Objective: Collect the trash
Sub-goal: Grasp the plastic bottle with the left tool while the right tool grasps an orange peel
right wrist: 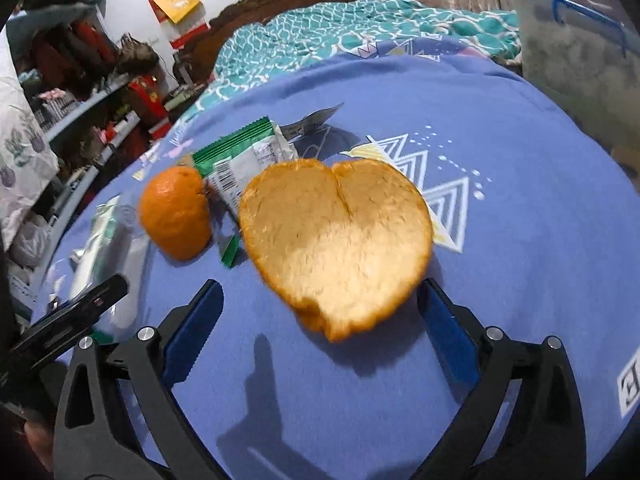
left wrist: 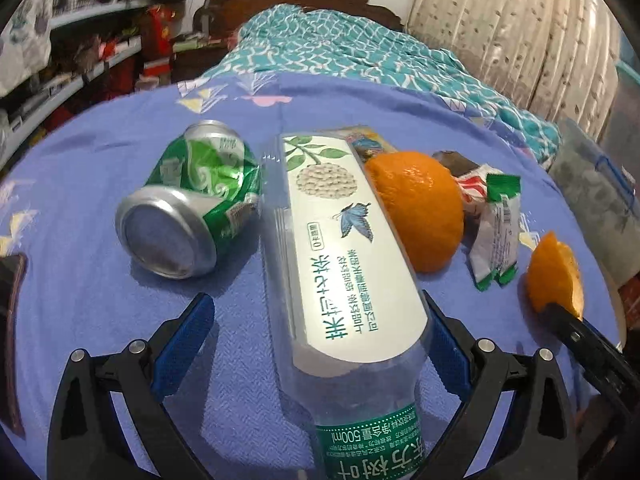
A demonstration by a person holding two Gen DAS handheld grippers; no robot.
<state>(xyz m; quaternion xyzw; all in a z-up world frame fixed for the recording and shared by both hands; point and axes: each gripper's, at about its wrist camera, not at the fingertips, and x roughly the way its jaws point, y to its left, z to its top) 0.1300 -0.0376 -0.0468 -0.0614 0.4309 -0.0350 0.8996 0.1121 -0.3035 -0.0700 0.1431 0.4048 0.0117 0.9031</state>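
An empty clear tea bottle (left wrist: 344, 264) with a white and green label lies on the blue bedsheet (left wrist: 100, 300) between the wide-open fingers of my left gripper (left wrist: 320, 320); the right pad is near it, the left pad apart. A crushed green can (left wrist: 192, 200) lies to its left. An orange peel dome (left wrist: 420, 208) and snack wrappers (left wrist: 496, 232) lie to the right. In the right wrist view a heart-shaped orange peel (right wrist: 336, 248) sits between the open fingers of my right gripper (right wrist: 320, 300). That peel also shows in the left wrist view (left wrist: 556, 272).
A teal patterned quilt (left wrist: 352, 52) is bunched at the head of the bed. A translucent storage bin (right wrist: 580, 60) stands off the bed's right side. Cluttered shelves (left wrist: 72, 60) run along the left. The other peel (right wrist: 176, 212) and green wrapper (right wrist: 240, 160) lie beyond the right gripper.
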